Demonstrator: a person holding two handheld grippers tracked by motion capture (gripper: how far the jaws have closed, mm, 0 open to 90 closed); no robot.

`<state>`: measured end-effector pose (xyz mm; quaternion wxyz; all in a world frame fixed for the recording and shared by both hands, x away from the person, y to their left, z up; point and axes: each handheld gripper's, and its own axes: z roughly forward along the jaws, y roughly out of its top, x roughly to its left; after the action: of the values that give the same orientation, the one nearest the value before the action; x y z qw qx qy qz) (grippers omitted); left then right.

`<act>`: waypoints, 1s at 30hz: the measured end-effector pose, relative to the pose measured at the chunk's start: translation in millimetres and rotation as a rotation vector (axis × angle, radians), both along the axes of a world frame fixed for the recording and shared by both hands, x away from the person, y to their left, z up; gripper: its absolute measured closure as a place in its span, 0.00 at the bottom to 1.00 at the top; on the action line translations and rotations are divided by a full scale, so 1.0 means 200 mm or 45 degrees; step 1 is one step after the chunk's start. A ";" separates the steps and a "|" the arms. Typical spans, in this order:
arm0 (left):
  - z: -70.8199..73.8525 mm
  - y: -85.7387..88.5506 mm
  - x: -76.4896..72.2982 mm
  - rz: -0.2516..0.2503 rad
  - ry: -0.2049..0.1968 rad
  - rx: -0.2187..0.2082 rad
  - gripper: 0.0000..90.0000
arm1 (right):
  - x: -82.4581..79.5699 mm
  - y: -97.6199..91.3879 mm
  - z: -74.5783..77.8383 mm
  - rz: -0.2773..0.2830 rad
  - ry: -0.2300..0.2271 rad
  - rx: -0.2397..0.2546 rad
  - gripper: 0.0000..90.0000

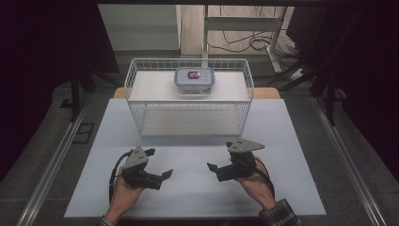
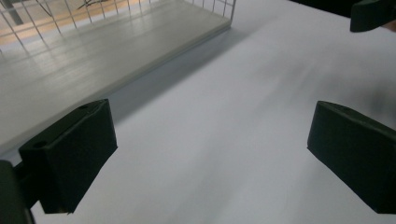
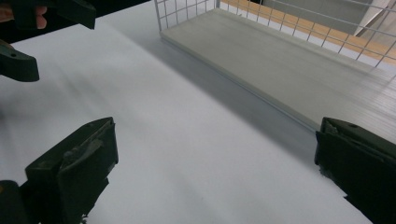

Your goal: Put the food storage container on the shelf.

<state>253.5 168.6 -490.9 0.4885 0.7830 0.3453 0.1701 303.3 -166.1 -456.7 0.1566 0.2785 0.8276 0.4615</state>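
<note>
Left gripper [image 2: 210,154] jaws stood wide apart over bare white table [image 2: 224,116]. Wire basket [image 2: 70,51] with pale floor lay upper left. Right gripper [image 2: 373,14] tip at top right corner.

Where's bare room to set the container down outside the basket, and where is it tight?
Bare white table lies between the left gripper and right gripper, and in front of the wire basket. Strips beside the basket are narrower. Inside the basket, the lidded container sits at the back; its front floor is bare.
</note>
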 end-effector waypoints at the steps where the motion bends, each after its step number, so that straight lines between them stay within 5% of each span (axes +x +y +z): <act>1: 0.00 0.01 -0.01 0.005 0.002 0.001 0.01 | -0.01 -0.01 0.00 0.003 -0.004 -0.002 0.00; 30: -0.08 0.23 -0.25 0.132 0.014 0.056 0.01 | -0.19 -0.23 -0.04 -0.082 -0.038 -0.040 0.00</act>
<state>203.0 214.6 -506.0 0.4599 0.7756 0.3844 0.1982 266.0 -212.4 -464.2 0.1881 0.2957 0.8229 0.4473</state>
